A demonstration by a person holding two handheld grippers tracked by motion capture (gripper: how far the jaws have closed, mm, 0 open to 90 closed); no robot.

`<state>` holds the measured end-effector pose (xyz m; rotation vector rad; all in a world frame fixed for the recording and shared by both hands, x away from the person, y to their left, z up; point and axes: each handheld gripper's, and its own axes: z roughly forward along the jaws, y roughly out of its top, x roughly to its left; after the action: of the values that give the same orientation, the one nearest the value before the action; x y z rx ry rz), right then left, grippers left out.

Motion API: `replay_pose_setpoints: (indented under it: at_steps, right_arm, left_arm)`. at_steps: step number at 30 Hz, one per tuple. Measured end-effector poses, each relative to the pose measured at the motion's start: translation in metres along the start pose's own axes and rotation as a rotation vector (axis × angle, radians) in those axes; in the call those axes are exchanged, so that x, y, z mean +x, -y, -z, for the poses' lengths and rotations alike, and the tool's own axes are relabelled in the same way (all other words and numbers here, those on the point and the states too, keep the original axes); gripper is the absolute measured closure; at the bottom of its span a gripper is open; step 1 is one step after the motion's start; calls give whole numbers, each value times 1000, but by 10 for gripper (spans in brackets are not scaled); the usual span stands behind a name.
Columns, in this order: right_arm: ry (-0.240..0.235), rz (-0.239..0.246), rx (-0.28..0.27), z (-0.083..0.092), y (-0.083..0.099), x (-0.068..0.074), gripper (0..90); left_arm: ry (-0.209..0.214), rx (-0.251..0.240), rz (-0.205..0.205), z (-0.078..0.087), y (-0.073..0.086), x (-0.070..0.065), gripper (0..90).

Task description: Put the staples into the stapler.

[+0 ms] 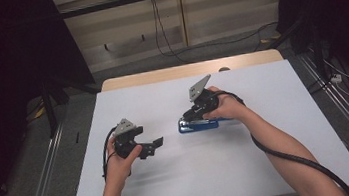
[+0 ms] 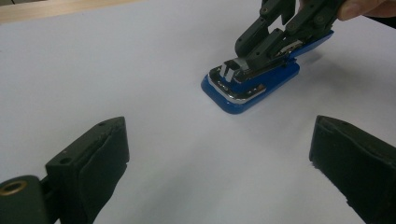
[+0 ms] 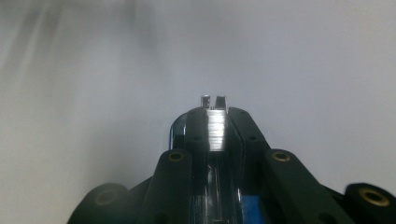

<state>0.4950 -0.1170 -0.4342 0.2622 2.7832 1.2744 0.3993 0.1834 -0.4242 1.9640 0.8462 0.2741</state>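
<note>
White table (image 1: 277,130) — blue stapler (image 2: 243,91) pinched in right gripper (image 2: 261,51); left gripper (image 1: 150,146) spread wide, well apart.

White table (image 1: 271,166), blue stapler (image 1: 197,125) lying on it

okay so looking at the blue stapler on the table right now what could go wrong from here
1. The right gripper is shut on the metal strip inside the opened blue stapler; that shiny strip could slip from between the jaws.
2. The stapler's base lies loose on the white table, and the left gripper hangs open, apart from it, so a pull may drag or tip the whole stapler.
</note>
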Motion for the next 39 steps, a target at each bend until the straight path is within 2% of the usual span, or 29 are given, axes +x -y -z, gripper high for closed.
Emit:
replay_pose_setpoints:
  at_steps: [12, 18, 20, 25, 28, 30, 32, 36, 39]
  right_arm:
    - [-7, -21, -9, -4, -2, -1, 787]
    - [5, -50, -16, -2, -2, 1, 674]
    - [16, -57, -27, 2, -1, 3, 656]
    - [55, -80, -38, 14, 2, 9, 538]
    - [95, -90, -37, 22, 7, 15, 468]
    - [116, -122, -49, 26, 10, 19, 431]
    - [127, -126, -52, 31, 13, 22, 405]
    - [167, -165, -66, 39, 16, 28, 329]
    - [214, -190, -64, 46, 19, 32, 262]
  left_arm:
    - [1, 0, -1, -1, 0, 0, 50]
    - [0, 2, 2, -1, 1, 1, 50]
    - [3, -1, 3, -1, 0, 1, 50]
    - [7, -2, 0, -3, 0, -1, 50]
    - [11, -5, 1, -3, 0, -1, 50]
    - [12, -7, 1, -3, 0, -1, 50]
    - [17, -13, 3, -4, -1, -1, 50]
    - [25, -14, 1, -6, -1, -2, 50]
    - [28, -14, 0, -6, -1, -2, 50]
